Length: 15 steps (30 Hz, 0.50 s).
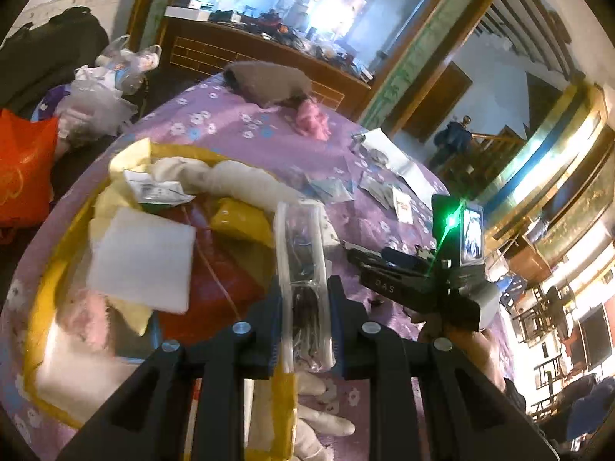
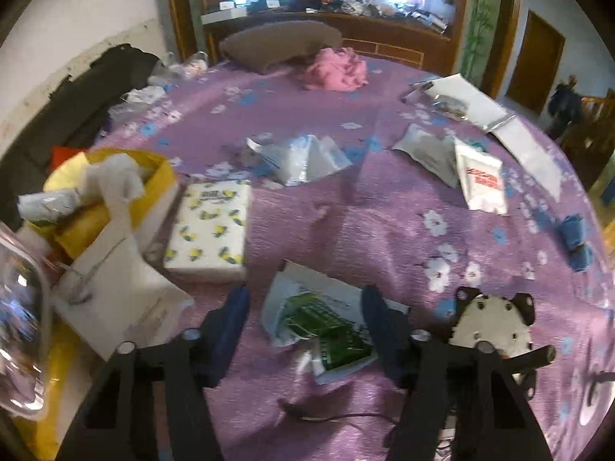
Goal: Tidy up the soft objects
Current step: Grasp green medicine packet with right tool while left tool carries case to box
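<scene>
The left gripper [image 1: 303, 330] is clamped on a clear plastic pouch [image 1: 303, 269] with dark contents, which stands upright between the two blue-padded fingers and rises well above their tips. It hangs over the near edge of a yellow-rimmed bag [image 1: 180, 151] lying open on the purple flowered bedspread [image 1: 238, 126]; inside that bag lie a white foam pad [image 1: 142, 257], a yellow packet [image 1: 242, 219] and a long cream cloth [image 1: 230, 176]. In the right wrist view the same bag [image 2: 161, 176] sits at the left, with the held pouch showing as a blur [image 2: 23, 326] at the picture's left edge. The right gripper [image 2: 305, 330] has its jaws spread wide and grips nothing; a green-and-white printed packet [image 2: 326, 326] lies on the bedspread directly between the fingers, touching neither as far as the view shows. Just beyond the left finger lies a tissue pack printed with lemons [image 2: 209, 226], beside the bag. Farther off are a crumpled clear zip bag [image 2: 303, 159], a white sachet with red print [image 2: 480, 182], a pink fluffy cloth [image 2: 334, 69] and a brown pillow [image 2: 280, 44] near the headboard.
</scene>
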{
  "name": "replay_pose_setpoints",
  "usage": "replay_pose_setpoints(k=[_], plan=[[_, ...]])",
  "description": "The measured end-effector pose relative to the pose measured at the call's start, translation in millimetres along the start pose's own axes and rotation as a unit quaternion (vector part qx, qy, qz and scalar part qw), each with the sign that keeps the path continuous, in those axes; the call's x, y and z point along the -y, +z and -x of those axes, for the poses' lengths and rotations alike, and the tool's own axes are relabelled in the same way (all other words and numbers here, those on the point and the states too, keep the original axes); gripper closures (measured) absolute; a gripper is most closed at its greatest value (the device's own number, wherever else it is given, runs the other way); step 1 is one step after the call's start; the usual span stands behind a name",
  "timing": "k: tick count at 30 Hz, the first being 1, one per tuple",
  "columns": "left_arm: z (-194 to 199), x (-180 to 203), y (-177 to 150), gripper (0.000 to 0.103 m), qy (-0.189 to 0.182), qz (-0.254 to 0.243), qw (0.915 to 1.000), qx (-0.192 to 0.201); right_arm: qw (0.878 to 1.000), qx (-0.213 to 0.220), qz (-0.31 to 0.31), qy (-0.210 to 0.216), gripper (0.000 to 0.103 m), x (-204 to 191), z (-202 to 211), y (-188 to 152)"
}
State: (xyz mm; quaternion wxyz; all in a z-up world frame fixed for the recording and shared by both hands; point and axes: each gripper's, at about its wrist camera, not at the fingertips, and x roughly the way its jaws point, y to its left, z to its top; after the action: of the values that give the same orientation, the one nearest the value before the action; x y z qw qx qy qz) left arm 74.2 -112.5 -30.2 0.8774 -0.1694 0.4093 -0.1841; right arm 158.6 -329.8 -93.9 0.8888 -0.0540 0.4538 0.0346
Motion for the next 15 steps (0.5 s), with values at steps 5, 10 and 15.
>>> replay_pose_setpoints(k=[5,10,15], plan=[[7.4,-7.8,-1.6,0.082,-0.010,0.012,0.9999,0.003,1.000,0.006,0.004,-0.019,0.066,9.6,1.8,-0.9],[13.6,-5.9,-0.6,0.082,-0.019,0.017,0.9996,0.012,0.998,0.041,-0.020,0.045,0.067,16.5,28.2,-4.7],[11.7,-7.8,-0.5,0.082,-0.050,0.036,0.9981,0.002,0.984,0.067,-0.050,0.157,0.067,16.9,59.3,-14.2]])
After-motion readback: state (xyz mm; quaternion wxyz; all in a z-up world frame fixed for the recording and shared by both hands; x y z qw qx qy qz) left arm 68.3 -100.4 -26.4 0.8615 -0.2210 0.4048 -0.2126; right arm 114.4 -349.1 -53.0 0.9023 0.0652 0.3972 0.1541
